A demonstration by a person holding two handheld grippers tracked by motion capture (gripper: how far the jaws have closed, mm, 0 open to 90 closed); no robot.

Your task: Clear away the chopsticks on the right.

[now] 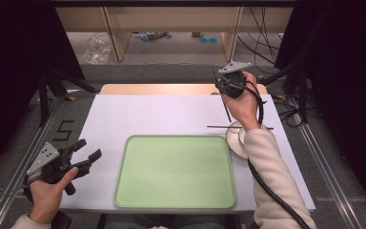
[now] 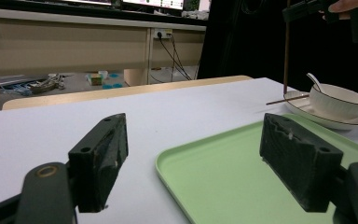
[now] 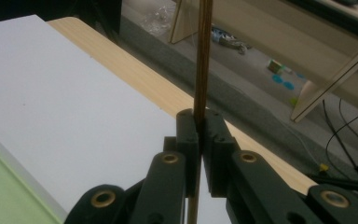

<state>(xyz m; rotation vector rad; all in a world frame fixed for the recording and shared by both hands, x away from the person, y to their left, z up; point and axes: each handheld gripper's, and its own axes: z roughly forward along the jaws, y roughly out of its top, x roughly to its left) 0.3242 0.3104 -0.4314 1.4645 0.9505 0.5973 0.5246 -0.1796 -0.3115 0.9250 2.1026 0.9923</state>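
Note:
My right gripper [image 1: 226, 83] is raised over the table's back right, shut on a brown chopstick [image 1: 227, 110] that hangs down from it. In the right gripper view the chopstick [image 3: 204, 56] runs up between the closed jaws of that gripper [image 3: 199, 126]. A second chopstick [image 1: 219, 126] lies flat with one end on a white plate [image 1: 233, 143]. The plate [image 2: 326, 122] carries a white bowl [image 2: 338, 100] with a spoon [image 2: 314, 81] in it. My left gripper [image 1: 89, 149] stands open and empty at the table's front left, beside the green tray [image 1: 174, 171].
The white table top [image 1: 147, 114] has a bare wooden strip [image 1: 162, 89] along its far edge. Black stands and cables stand at both sides. The person's right sleeve [image 1: 271, 176] covers part of the plate and bowl.

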